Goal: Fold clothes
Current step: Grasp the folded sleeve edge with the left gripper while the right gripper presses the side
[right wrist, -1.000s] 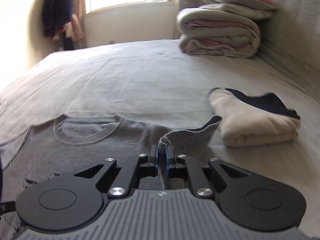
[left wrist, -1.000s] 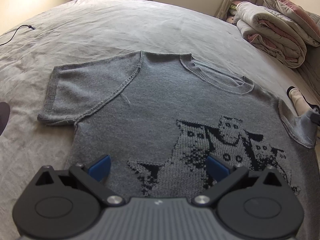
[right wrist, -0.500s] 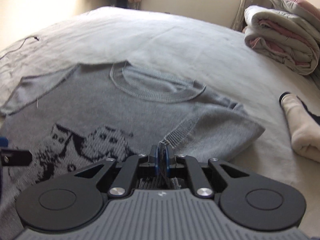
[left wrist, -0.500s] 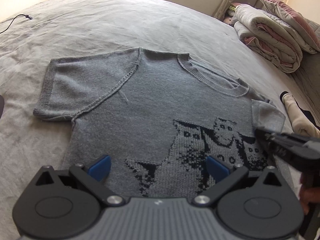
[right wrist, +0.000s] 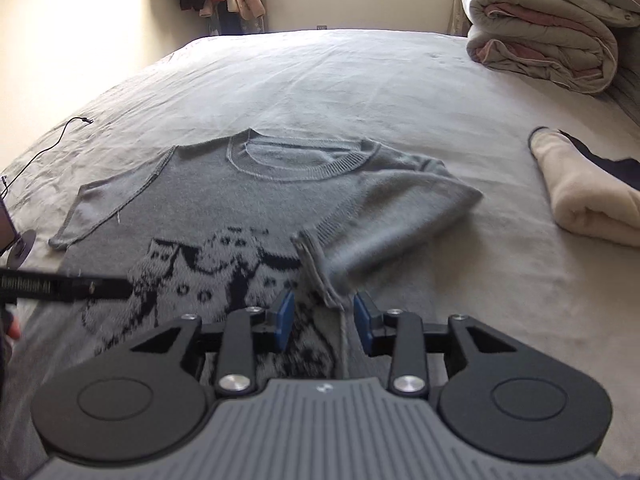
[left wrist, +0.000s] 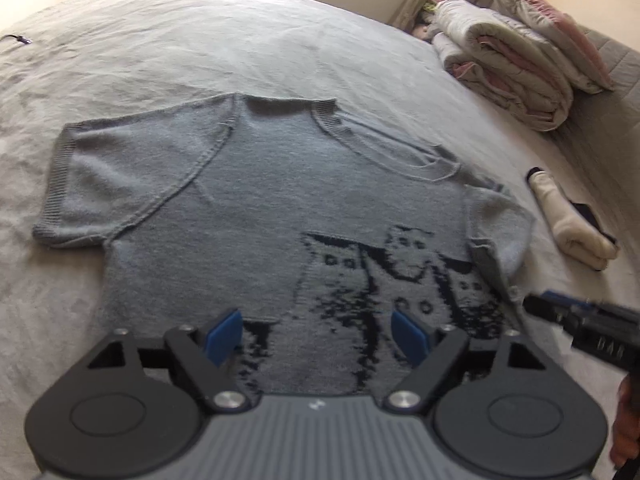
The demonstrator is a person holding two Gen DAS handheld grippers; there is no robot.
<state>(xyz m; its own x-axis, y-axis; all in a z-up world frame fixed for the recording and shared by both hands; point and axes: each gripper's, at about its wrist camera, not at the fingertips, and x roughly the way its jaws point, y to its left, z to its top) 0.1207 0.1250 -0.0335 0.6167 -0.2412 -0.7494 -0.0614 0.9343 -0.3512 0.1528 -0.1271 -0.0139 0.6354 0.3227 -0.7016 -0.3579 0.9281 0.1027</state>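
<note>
A grey knit short-sleeved sweater (left wrist: 240,200) (right wrist: 240,200) with a dark cat pattern lies face up on the bed. Its right sleeve (right wrist: 400,208) (left wrist: 496,220) is folded inward over the body. My right gripper (right wrist: 323,320) hovers at that sleeve's ribbed cuff (right wrist: 316,272). Its jaws are opening, and the cuff stands loose between the blue pads, which do not press on it. My left gripper (left wrist: 316,336) hangs over the sweater's lower front with its jaws closing and nothing pinched between them. One finger (right wrist: 80,286) of it shows at the left of the right wrist view.
A folded cream garment (right wrist: 584,200) (left wrist: 572,232) lies on the sheet right of the sweater. A stack of folded duvets (right wrist: 552,40) (left wrist: 520,60) sits at the far right. A thin black cable (right wrist: 40,152) runs along the bed's left side.
My right gripper carried the right sleeve inward over the sweater's body, then its jaws parted off the cuff. The left gripper's jaws narrowed and its view tipped down slightly.
</note>
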